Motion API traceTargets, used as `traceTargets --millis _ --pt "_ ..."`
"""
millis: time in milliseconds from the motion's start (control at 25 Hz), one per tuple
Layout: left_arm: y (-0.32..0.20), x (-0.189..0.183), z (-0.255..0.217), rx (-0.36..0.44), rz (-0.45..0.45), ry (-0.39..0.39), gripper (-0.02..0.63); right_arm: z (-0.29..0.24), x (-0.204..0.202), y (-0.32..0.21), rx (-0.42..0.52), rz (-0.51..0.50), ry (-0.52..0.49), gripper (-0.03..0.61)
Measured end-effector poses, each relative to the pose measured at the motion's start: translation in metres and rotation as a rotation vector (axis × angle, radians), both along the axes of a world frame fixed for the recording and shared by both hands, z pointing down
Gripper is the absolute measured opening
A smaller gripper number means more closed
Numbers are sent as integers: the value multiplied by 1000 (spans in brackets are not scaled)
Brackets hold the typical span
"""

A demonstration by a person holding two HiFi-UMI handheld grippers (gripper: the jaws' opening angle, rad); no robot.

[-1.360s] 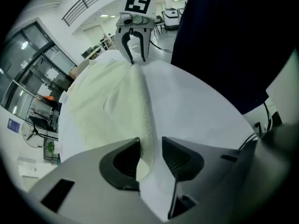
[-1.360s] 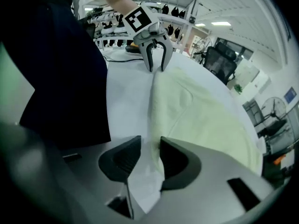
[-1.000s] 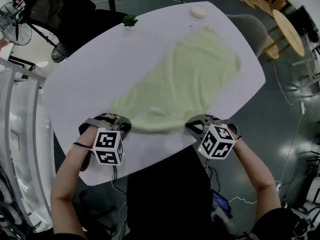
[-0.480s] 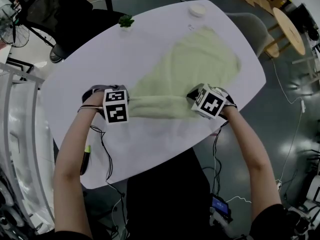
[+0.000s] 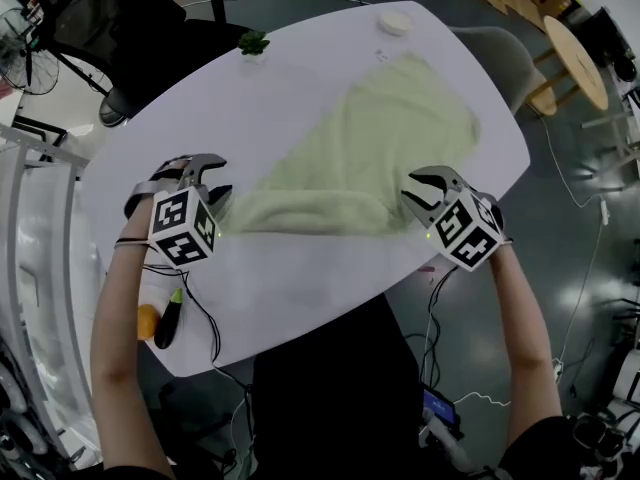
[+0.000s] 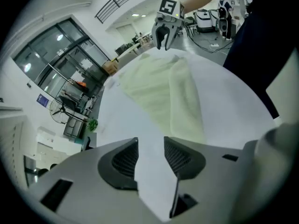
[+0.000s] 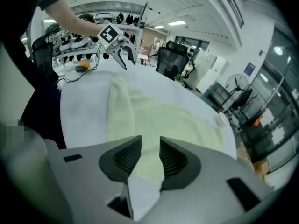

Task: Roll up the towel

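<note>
A pale green towel point(image 5: 375, 148) lies spread on the white oval table point(image 5: 300, 288), its near edge turned over into a thick fold point(image 5: 310, 213). My left gripper point(image 5: 212, 183) hovers just off the fold's left end, its jaws opening with nothing between them. At the fold's right end my right gripper point(image 5: 418, 196) hangs with its jaws opening too, and no cloth is pinched. In the left gripper view the left gripper point(image 6: 150, 148) frames bare table, with the towel point(image 6: 163, 92) and the right gripper point(image 6: 164, 31) beyond. In the right gripper view the right gripper point(image 7: 150, 157) looks over the towel point(image 7: 154, 120) towards the left gripper point(image 7: 120, 48).
A small green plant point(image 5: 253, 41) and a white round dish point(image 5: 396, 22) stand at the table's far edge. An orange thing point(image 5: 148, 321) and a dark pen-like thing point(image 5: 170, 316) lie near the table's left end. A black office chair point(image 5: 140, 28) stands beyond; cables hang off the near edge.
Both grippers carried the towel's near edge away from the person and folded it over. They then let go, opened and moved apart to the fold's two ends.
</note>
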State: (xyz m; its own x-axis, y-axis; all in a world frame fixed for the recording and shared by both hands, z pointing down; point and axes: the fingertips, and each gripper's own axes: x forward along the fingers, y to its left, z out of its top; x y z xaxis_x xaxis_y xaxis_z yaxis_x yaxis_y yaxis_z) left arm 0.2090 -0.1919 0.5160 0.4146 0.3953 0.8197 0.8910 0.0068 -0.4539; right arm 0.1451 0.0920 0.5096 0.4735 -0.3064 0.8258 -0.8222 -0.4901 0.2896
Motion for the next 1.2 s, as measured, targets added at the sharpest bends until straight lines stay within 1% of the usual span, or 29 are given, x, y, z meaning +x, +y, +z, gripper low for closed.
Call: traceTargets --millis 80,120,240,320,440,560,640,720,760,840,920,1000,1040,1080,1200 --pt "-6 -28 -6 -17 30 -21 193 -9 -22 -7 0 -46 24 140" --pt "-7 -46 -2 -10 57 -32 193 -8 -36 -13 -6 -73 25 157" --pt "-7 -92 25 33 130 -52 202 13 -70 -28 -47 -130 26 181" --pt "-6 -106 46 52 143 -52 219 34 -84 -38 -67 -137 28 181" --pt "-9 -102 67 82 127 -20 225 60 -90 -47 -106 -127 51 181" --pt "-11 -93 74 99 112 -1 225 77 -85 -46 -147 -99 80 181" --pt "-12 -89 76 111 109 1 224 84 -81 -43 -163 -84 76 181" --pt "-13 -86 81 141 126 13 219 89 -79 -40 -175 -84 65 181" --pt "-14 -83 83 159 140 29 206 90 -79 -39 -178 -86 61 181" --pt "-16 -76 84 197 166 90 171 91 -78 -35 -193 -92 58 179" --pt "-19 -69 85 235 190 152 93 92 -77 -28 -249 -112 71 147" --pt "-19 -68 87 259 215 178 71 94 -77 -22 -303 -135 88 116" --pt "-18 -68 86 260 219 179 53 94 -78 -21 -318 -141 96 88" --pt "-17 -68 85 255 214 176 49 94 -77 -21 -328 -144 102 45" --pt "-19 -67 76 231 189 161 41 87 -78 -21 -339 -151 106 31"
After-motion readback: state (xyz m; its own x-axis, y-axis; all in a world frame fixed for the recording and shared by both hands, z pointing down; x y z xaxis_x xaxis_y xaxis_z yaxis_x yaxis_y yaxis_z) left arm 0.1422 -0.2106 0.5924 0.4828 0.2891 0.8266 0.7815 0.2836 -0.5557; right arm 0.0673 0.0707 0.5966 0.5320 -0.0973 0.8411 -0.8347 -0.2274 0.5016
